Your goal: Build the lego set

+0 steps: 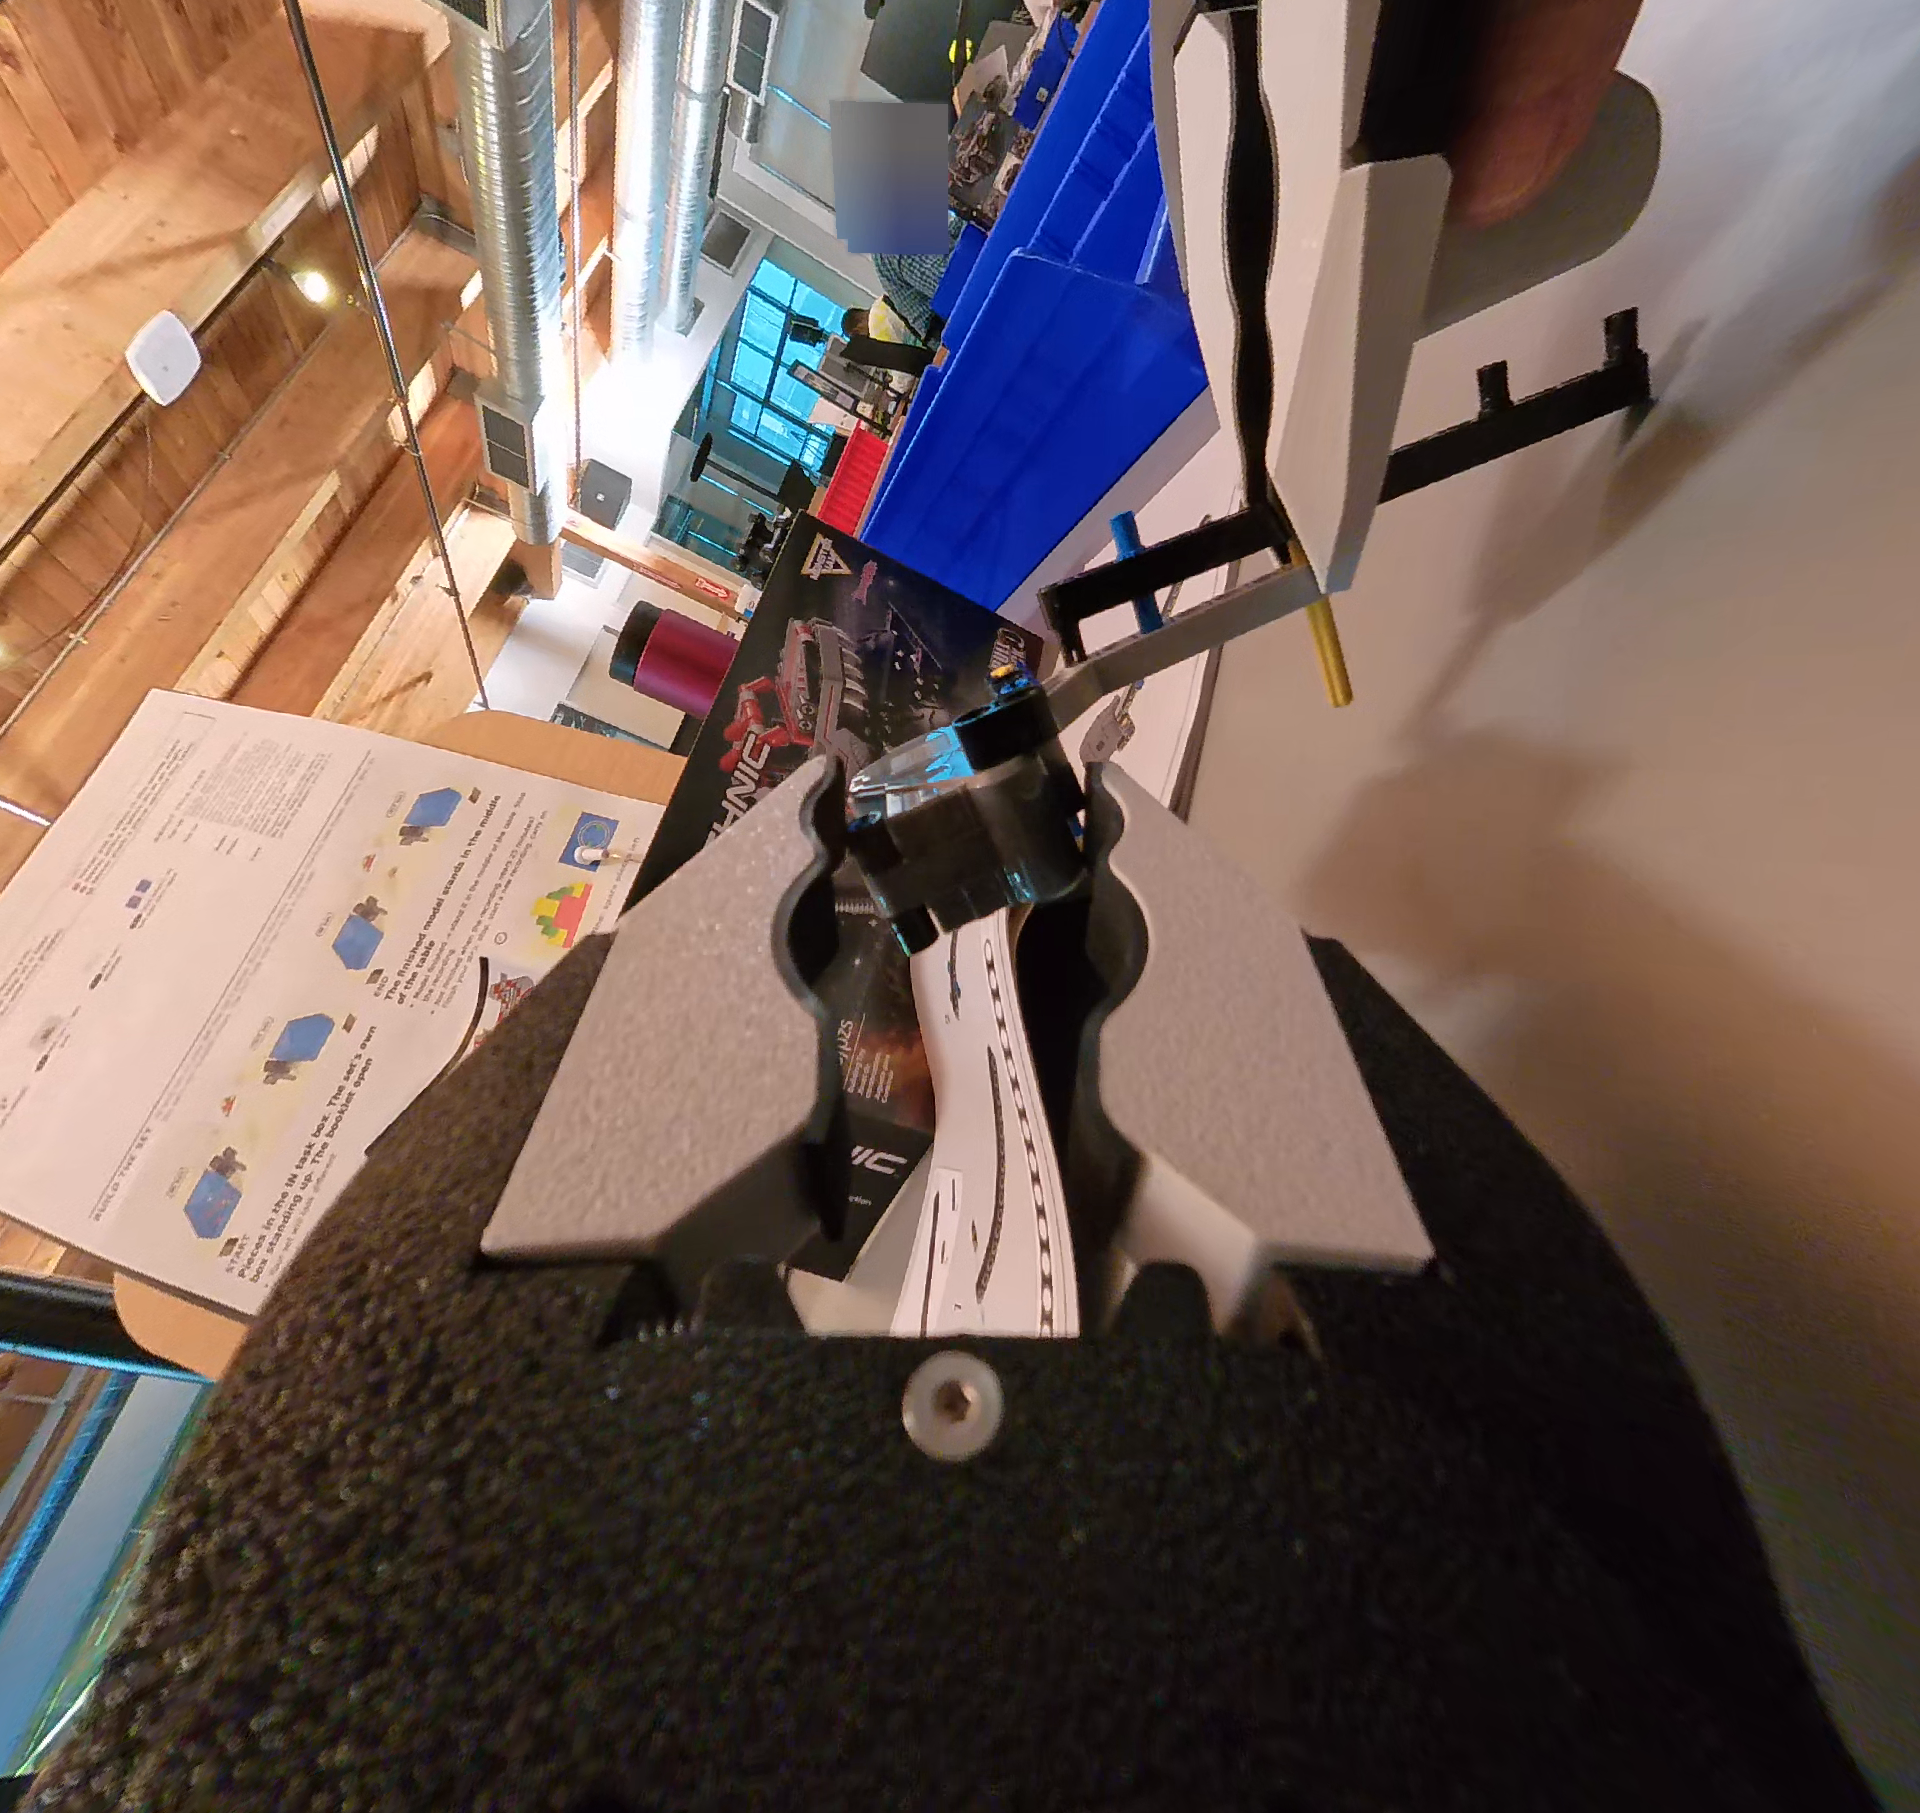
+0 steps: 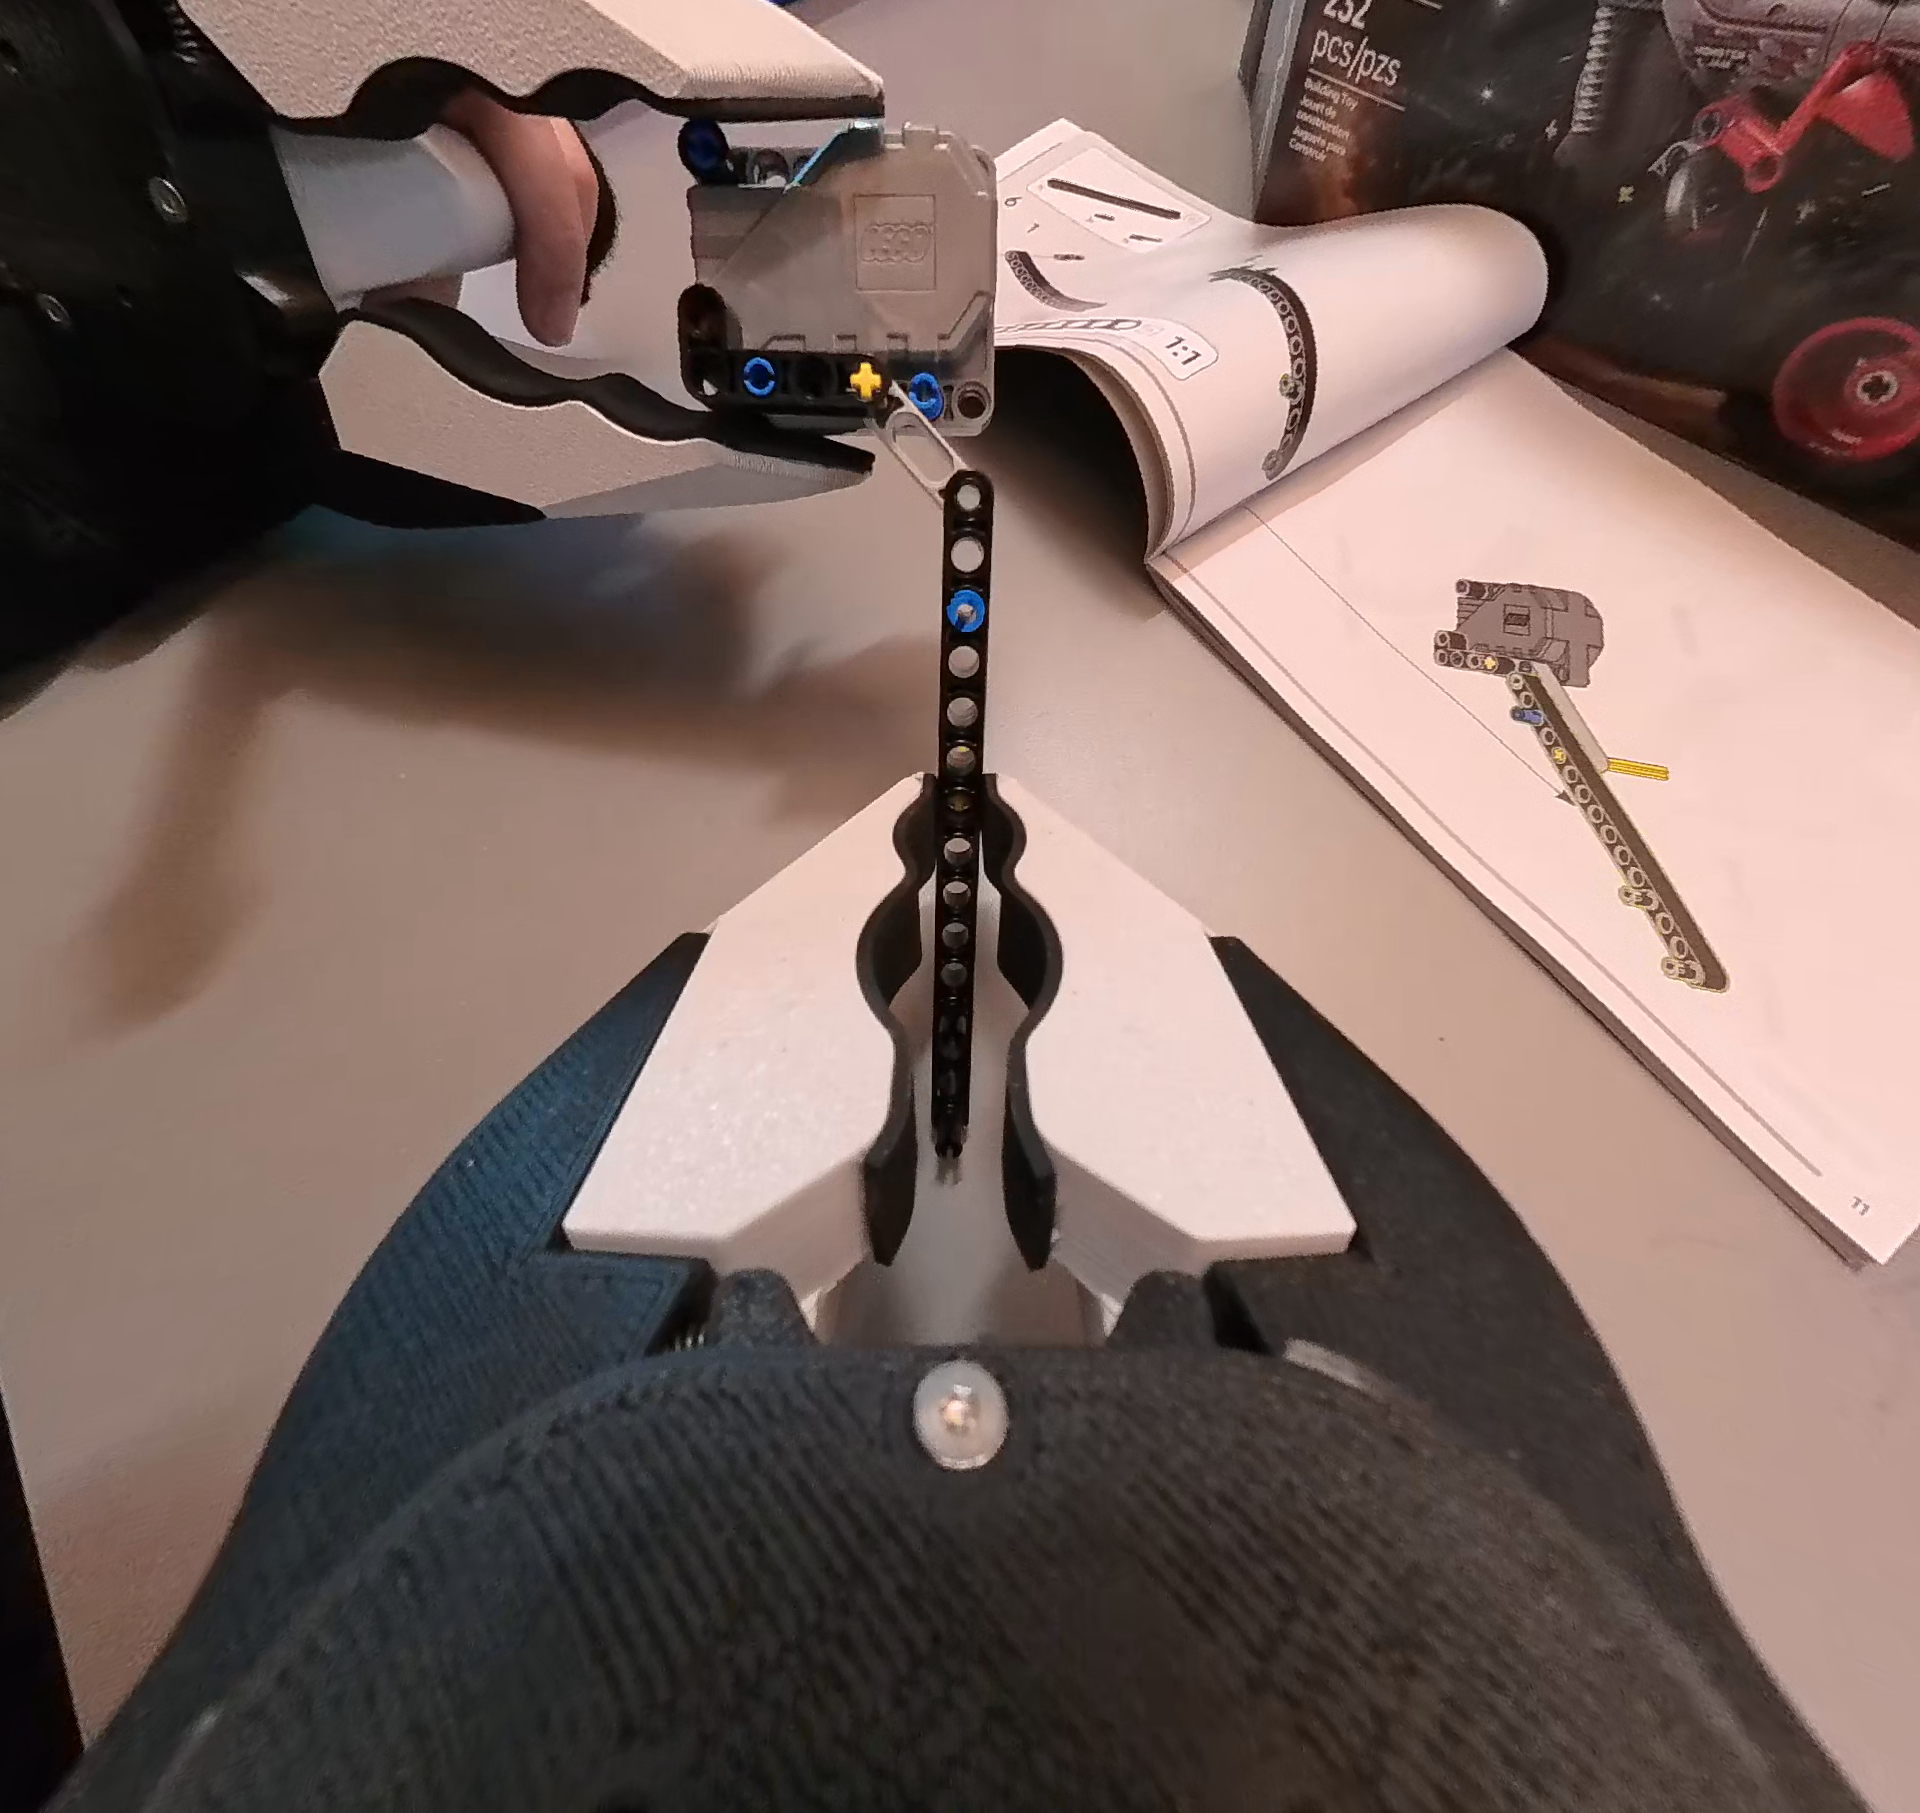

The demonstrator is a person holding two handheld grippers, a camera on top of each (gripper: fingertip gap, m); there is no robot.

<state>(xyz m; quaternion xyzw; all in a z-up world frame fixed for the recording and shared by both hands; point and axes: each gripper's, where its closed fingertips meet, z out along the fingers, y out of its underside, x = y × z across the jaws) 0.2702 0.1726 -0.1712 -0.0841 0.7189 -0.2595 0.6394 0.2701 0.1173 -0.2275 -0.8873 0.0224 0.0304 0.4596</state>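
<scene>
The black beam is clamped between the jaws of the right gripper, its long axis running straight ahead from the fingers toward the motor block. That grey block is held above the table, pinched top and bottom by the left gripper, which enters from the left of the right wrist view. The beam's far end lies just below the block's lower edge, beside a light grey beam that hangs slantwise from the block's bottom row of holes; whether the two beams touch cannot be told. The next move is judged to turn on this alignment: the black beam's tip would have to meet the grey beam or the block's pin row, so the right gripper is the nearer of the two to that joint.

Counted: one motor block, one black beam, one grey beam, one yellow axle (seen only from the left wrist), one blue pin in the black beam, one open booklet, one box.
</scene>
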